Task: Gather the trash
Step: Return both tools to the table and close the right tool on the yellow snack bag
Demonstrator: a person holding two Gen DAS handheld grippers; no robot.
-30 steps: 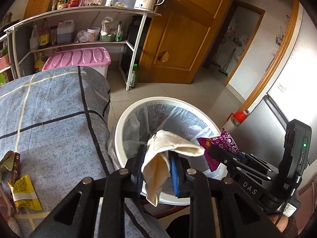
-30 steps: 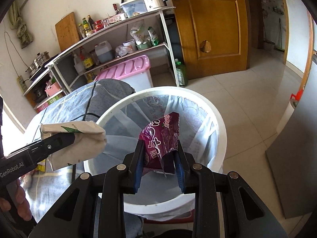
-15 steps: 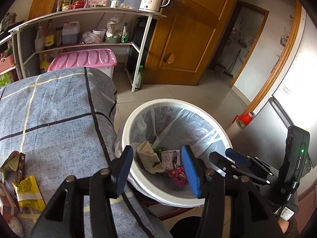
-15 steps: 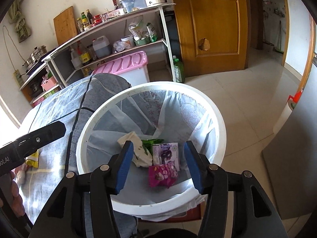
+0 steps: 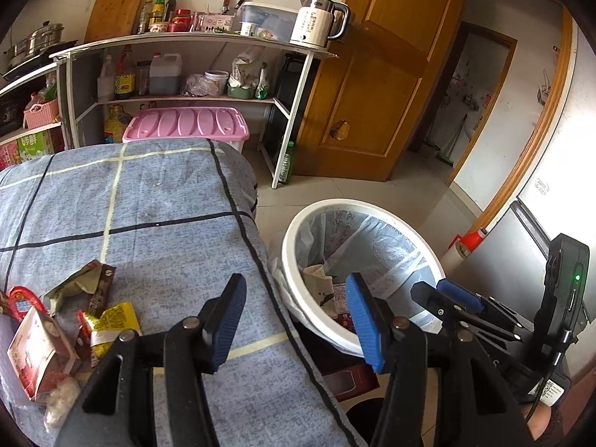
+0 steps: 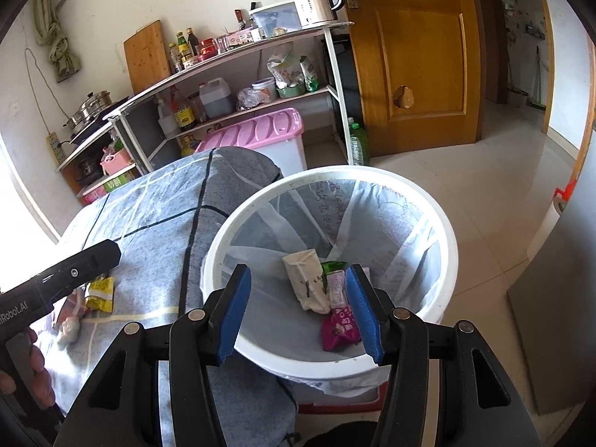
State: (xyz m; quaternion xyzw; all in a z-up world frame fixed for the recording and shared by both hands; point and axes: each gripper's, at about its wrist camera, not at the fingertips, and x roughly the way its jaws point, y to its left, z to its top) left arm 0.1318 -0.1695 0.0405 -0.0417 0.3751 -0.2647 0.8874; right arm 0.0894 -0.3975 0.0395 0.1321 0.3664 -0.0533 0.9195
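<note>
A white trash bin [image 5: 398,223] with a clear liner stands on the floor beside the table; it also shows in the right wrist view [image 6: 443,257]. Inside lie a cream paper wrapper [image 6: 305,279], a small pale packet [image 6: 337,287] and a purple wrapper [image 6: 341,329]. My left gripper [image 5: 296,316] is open and empty over the table's right edge, next to the bin. My right gripper [image 6: 298,305] is open and empty above the bin's near rim. Several wrappers [image 5: 74,316] lie in a pile at the table's left, among them a yellow packet [image 6: 98,292].
The table has a blue-grey checked cloth [image 5: 149,205]. Behind it stand a white shelf rack [image 5: 208,41] with bottles and a kettle [image 5: 316,22], a pink-lidded box [image 5: 186,124] and a wooden door [image 5: 372,85]. A red box [image 5: 350,376] sits under the bin.
Both grippers opened and dropped the cream wrapper and the purple wrapper into the bin. The left gripper has since swung left over the table edge; the right has drawn back slightly.
</note>
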